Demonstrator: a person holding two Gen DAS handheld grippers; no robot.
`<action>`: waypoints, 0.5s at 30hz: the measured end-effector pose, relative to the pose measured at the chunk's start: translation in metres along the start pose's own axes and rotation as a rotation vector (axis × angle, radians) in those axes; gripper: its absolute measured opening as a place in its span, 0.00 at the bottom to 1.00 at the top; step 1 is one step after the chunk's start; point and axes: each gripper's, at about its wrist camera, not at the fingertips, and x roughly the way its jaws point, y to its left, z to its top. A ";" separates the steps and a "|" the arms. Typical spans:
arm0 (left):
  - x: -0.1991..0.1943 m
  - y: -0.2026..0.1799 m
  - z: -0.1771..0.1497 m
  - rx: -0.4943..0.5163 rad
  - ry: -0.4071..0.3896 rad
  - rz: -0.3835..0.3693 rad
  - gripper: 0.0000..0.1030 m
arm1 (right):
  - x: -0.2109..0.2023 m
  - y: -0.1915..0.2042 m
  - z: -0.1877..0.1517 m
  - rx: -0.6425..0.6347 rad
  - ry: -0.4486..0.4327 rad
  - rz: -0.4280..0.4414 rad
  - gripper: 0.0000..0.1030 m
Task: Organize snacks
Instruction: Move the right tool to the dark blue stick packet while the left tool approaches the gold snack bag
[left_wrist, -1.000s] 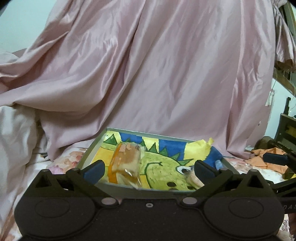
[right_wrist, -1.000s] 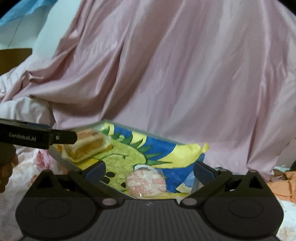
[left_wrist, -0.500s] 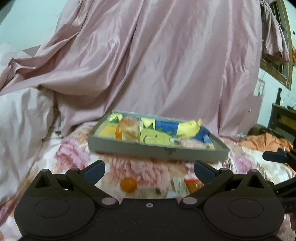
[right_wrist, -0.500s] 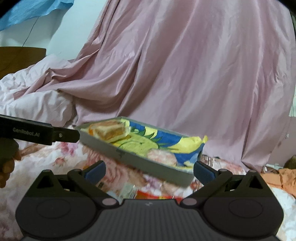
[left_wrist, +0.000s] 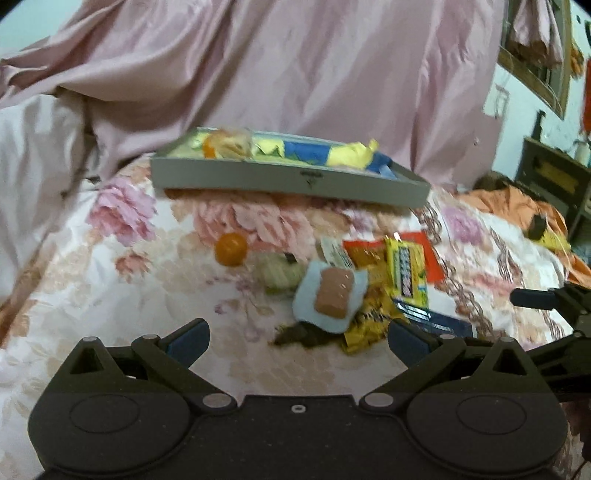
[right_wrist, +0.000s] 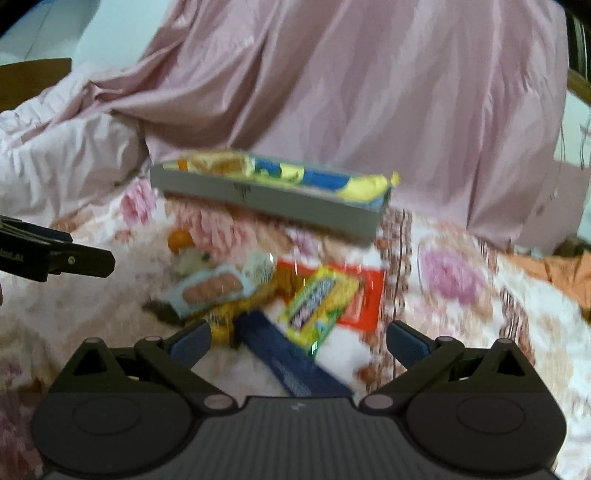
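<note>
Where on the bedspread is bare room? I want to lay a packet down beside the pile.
Bare floral bedspread lies left of the orange ball and the snack pile, before the grey tray. The pile itself is crowded and overlapping.

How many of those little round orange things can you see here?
2. One orange ball lies loose on the flowered bedspread in front of the grey tray; the other sits inside the tray at its left end. More may be hidden under the wrappers.

Dim, soft indoor light; right view motion-blurred; fisheye bending at edges.
</note>
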 end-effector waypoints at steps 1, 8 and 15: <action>0.003 -0.001 -0.002 0.007 0.011 -0.009 0.99 | 0.001 0.000 -0.003 -0.003 0.018 -0.001 1.00; 0.016 -0.006 -0.011 0.027 0.066 -0.055 0.99 | 0.016 -0.003 -0.014 -0.003 0.106 -0.012 1.00; 0.026 -0.010 -0.015 0.026 0.096 -0.098 0.99 | 0.025 -0.007 -0.018 -0.006 0.147 -0.010 1.00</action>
